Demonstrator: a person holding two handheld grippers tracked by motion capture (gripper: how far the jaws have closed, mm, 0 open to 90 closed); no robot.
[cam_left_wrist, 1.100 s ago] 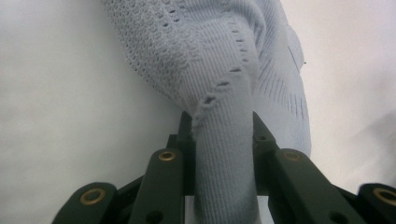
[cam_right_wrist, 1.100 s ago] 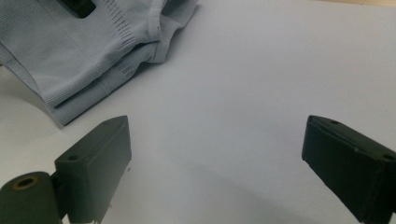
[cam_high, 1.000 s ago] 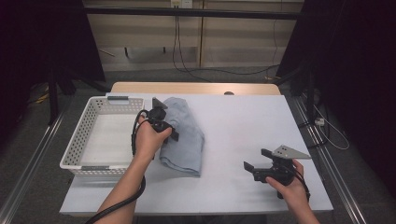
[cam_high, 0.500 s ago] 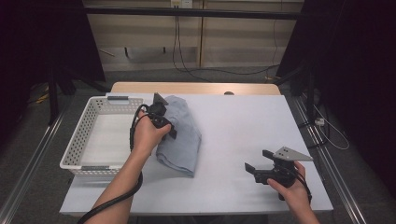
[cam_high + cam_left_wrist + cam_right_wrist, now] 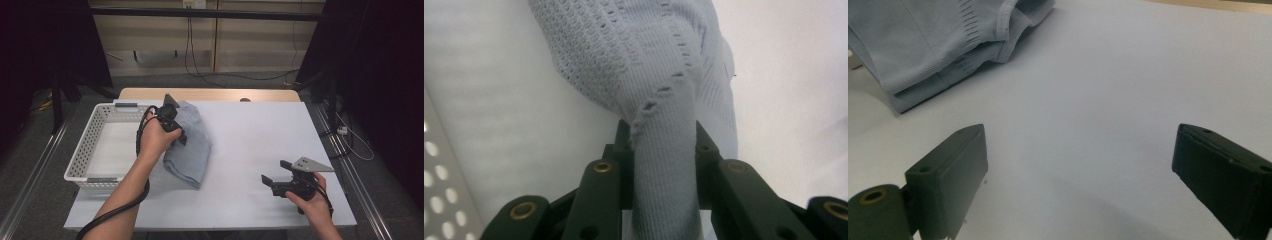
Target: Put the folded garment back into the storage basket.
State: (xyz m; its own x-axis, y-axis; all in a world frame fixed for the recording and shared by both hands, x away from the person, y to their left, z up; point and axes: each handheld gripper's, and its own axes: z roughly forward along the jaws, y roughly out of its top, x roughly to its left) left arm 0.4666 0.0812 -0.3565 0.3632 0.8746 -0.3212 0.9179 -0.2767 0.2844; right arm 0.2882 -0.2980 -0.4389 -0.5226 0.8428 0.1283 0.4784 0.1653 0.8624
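Observation:
A light blue knitted garment (image 5: 194, 150) lies folded on the white table (image 5: 260, 125), just right of the basket. My left gripper (image 5: 175, 125) is over its left edge, shut on a pinched fold of the knit (image 5: 664, 165) that runs up between the black jaws. The rest of the cloth (image 5: 634, 50) hangs from that fold toward the table. My right gripper (image 5: 275, 171) sits low at the front right of the table, open, with bare table between its jaws (image 5: 1080, 145). The garment (image 5: 933, 40) lies far off at the upper left of the right gripper view.
A white perforated basket (image 5: 82, 155) stands at the table's left edge, close to my left hand. A wooden strip (image 5: 210, 94) runs along the table's far edge. Black cables trail from both grippers. Dark frame rails flank the table.
My left gripper has risen a little with the fold of the garment in it, lifting the cloth's left edge. The right gripper has stayed where it was.

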